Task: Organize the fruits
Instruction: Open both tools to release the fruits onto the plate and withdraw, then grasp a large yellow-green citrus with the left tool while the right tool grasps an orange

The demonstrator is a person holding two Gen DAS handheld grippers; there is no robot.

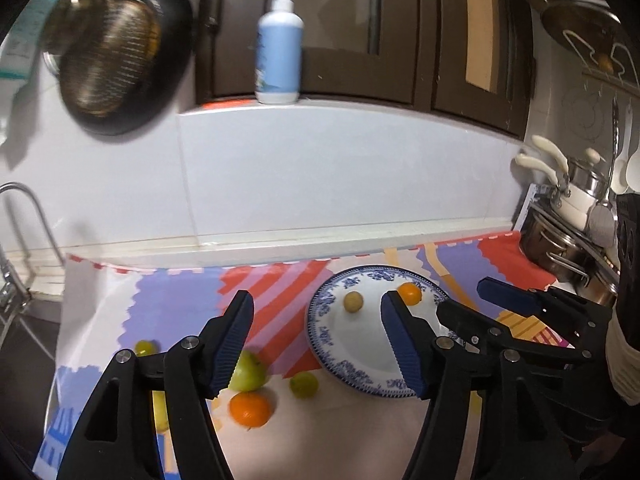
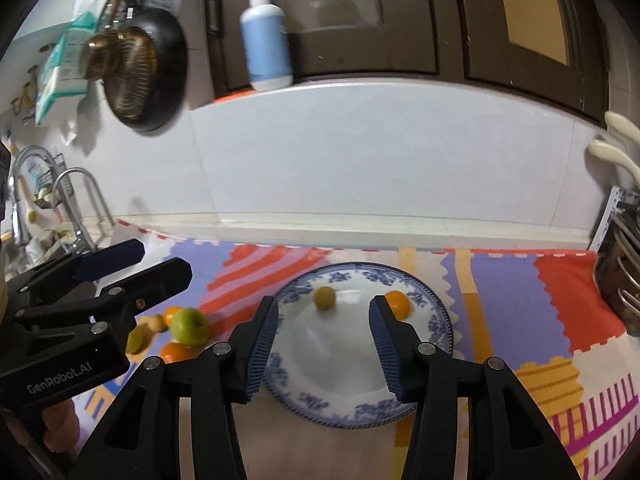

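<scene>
Left wrist view: the left tool (image 1: 316,344) hangs wide open with nothing between its pads, above the patterned mat (image 1: 180,300) on the worktop. Below it lie the loose fruits: a green apple (image 1: 248,372), an orange (image 1: 250,409) just in front of it, a small green fruit (image 1: 304,385) near the plate's edge and another (image 1: 145,347) further left. The blue-patterned plate (image 1: 320,336) already carries a small yellowish fruit (image 1: 353,302) and a small orange (image 1: 409,294), apart from each other. The right tool (image 1: 472,300) shows at the right edge, its fingers spread.

Right wrist view: the right tool (image 2: 324,344) is likewise open and holds nothing, poised over the plate (image 2: 440,320) with both plated fruits beyond its tips. The left tool (image 2: 152,260) reaches in from the left, above the pile of loose fruit; the apple (image 2: 190,325) is clearest there.

The job looks partly done: two fruits plated, several left on the mat. I judge the next move falls to the left tool, which must drop onto one loose fruit, likely the apple or orange, and close gently so the round fruit does not roll away.
</scene>
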